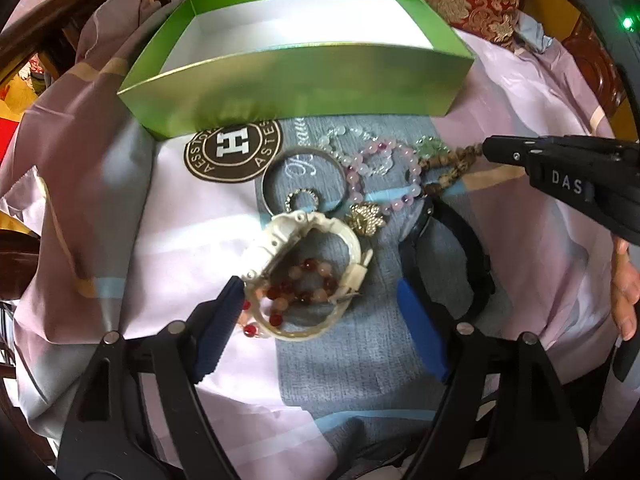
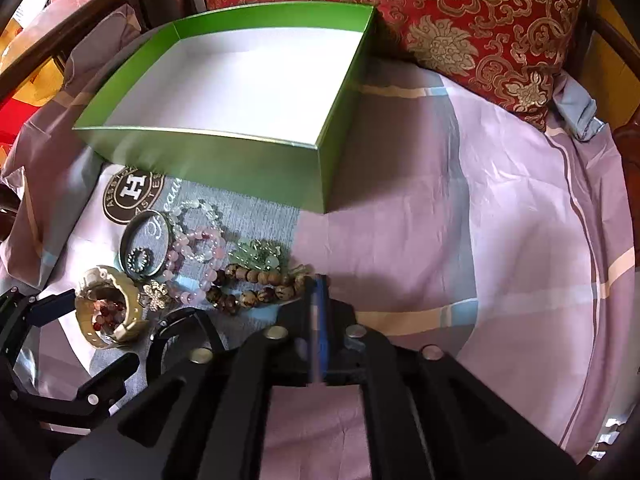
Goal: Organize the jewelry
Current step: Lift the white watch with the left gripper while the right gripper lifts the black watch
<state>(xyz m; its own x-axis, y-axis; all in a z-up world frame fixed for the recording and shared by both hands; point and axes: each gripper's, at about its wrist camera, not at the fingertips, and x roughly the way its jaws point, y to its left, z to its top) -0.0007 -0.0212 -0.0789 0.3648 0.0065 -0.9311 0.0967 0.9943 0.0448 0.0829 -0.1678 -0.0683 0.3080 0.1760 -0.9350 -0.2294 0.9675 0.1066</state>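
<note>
A glossy green cardboard box [image 1: 296, 80], white inside and holding nothing, sits on a smooth lilac, grey and blue patchwork sheet [image 1: 520, 208]. Behind the box lies a red cushion [image 2: 460, 12] woven with gold scrollwork.

In front of the box the jewelry is heaped together. One thin metal bangle [image 1: 304, 180] rings a small rhinestone ring [image 1: 303, 200]. Beside it are a clear bead bracelet [image 1: 340, 140], a pink round-bead bracelet [image 1: 384, 176], a green stone piece [image 2: 260, 254] and a brown wooden-bead string [image 2: 256, 282]. A gold flower brooch [image 1: 366, 218] lies nearer the cameras. One chunky cream watch [image 1: 308, 264] curls around a red and peach bead bracelet [image 1: 304, 288]. One black strap watch [image 1: 452, 260] lies beside it.

Printed on the sheet by the box is a brown round badge [image 1: 234, 152] with a white "H"; its ring lettering is only partly legible.

The left gripper [image 1: 320, 312] has its blue-padded fingers spread wide around the cream watch. The right gripper [image 2: 318, 280], marked "DAS", has fingers pressed together at the wooden beads' end; whether they pinch a bead cannot be told.
</note>
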